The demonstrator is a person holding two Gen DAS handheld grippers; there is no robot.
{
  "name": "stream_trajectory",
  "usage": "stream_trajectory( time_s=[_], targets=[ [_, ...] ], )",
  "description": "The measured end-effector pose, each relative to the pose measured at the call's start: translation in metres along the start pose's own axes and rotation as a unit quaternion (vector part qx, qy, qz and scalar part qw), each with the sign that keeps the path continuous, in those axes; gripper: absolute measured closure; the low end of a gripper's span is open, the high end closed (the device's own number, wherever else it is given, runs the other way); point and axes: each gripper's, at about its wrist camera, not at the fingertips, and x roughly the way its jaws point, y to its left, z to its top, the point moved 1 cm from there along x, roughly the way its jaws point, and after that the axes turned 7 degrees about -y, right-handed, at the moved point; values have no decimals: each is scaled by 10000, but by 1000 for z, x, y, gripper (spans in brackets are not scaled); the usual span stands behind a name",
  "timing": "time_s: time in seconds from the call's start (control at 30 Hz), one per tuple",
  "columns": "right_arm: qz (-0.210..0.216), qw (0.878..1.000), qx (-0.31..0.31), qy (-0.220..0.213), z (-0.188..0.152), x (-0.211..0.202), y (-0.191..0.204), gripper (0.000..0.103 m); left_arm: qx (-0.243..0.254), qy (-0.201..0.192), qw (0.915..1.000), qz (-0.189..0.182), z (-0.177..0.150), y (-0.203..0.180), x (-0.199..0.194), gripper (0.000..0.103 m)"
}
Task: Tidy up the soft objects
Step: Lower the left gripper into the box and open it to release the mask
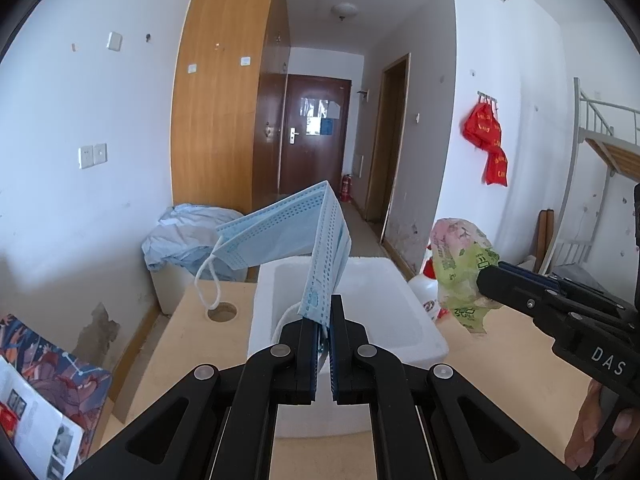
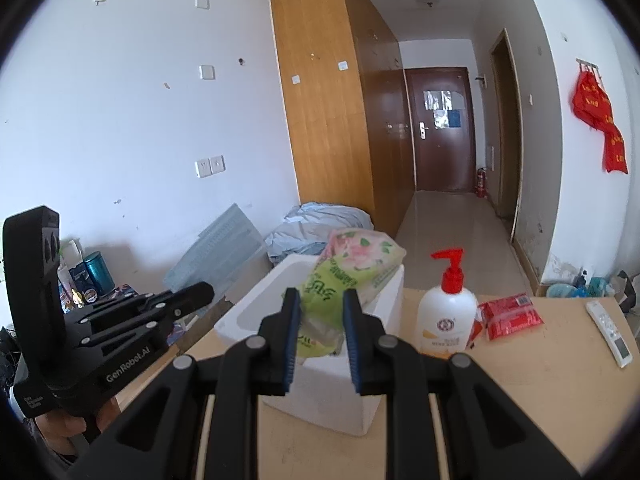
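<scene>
We list first the light wooden table [image 2: 520,380], which carries everything below and has a round hole [image 1: 221,312] cut near its left far corner

Next, the white foam box [image 1: 384,280] — open-topped, set on the table towards its far edge, with both grippers held over or just before it

To the right of the box we note a white pump bottle with a red pump head [image 2: 447,312], upright on the table; just beside it lies a red packet [image 2: 510,316], and further right a white remote control [image 2: 610,332], flat near the table's right edge

The left gripper [image 1: 325,316] has its jaws pressed together on the lower edge of a blue face mask [image 1: 296,236]. We see the mask raised above the box's near-left part, folded over so that one half sticks out to the left, with a white ear loop [image 1: 208,280] dangling over the table

The right gripper [image 2: 320,312] holds a green and pink plastic packet [image 2: 348,268] between narrowly parted jaws — the blue pads press its crumpled lower end. We place this packet in the air above the box's near rim, clear of the table, its flowered pink end uppermost
</scene>
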Motion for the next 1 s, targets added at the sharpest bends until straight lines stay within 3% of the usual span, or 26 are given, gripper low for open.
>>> stream_trajectory(
  time_s=[0.5, 1.0],
  targets=[
    [125, 9999, -4, 103, 22, 43, -15, 78, -51, 97, 9999, -18, 16, 1, 52, 98],
    [180, 9990, -33, 407, 13, 84, -25, 78, 35, 318, 9995, -34, 10, 5, 94, 98]
  ],
)
